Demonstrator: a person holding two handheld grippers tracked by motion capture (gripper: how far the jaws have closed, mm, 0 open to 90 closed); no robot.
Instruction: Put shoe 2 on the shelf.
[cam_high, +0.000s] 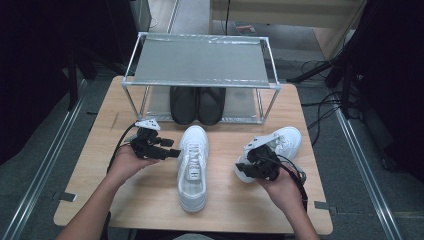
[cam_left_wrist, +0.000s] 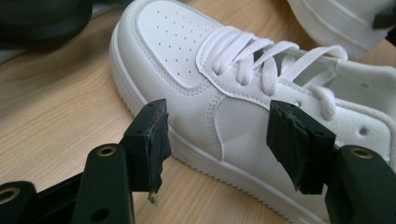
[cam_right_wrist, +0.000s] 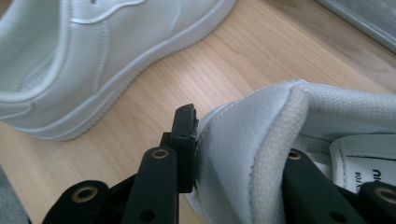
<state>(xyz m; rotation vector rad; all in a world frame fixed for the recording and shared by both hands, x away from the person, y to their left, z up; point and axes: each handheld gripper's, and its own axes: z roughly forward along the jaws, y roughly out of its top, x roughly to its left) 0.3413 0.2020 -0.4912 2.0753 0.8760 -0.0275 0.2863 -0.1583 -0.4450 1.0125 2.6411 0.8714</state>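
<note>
Grippers in both hands work at a pale wooden table (cam_high: 150, 200) seen from above. The right gripper (cam_high: 248, 167), black with two jaws, is clamped on the heel wall of a white leather low-top sneaker (cam_high: 280, 142): in the right gripper view one pad presses the outside of the heel and the other jaw sits inside the padded collar. This held sneaker lies angled at the table's right side, toe pointing away toward the far right.

The left gripper (cam_high: 172, 153), also black, has its jaws spread apart and grips nothing; in the left gripper view its two pads (cam_left_wrist: 152, 140) stand just beside the near flank of a second white leather lace-up sneaker (cam_high: 192, 167), not pressing it. That second sneaker rests flat in the middle of the table, toe pointing away.

Behind both sneakers stands a silver metal-framed rack with a grey shelf (cam_high: 200, 62), and a pair of black shoes (cam_high: 197, 105) sits side by side under it.
</note>
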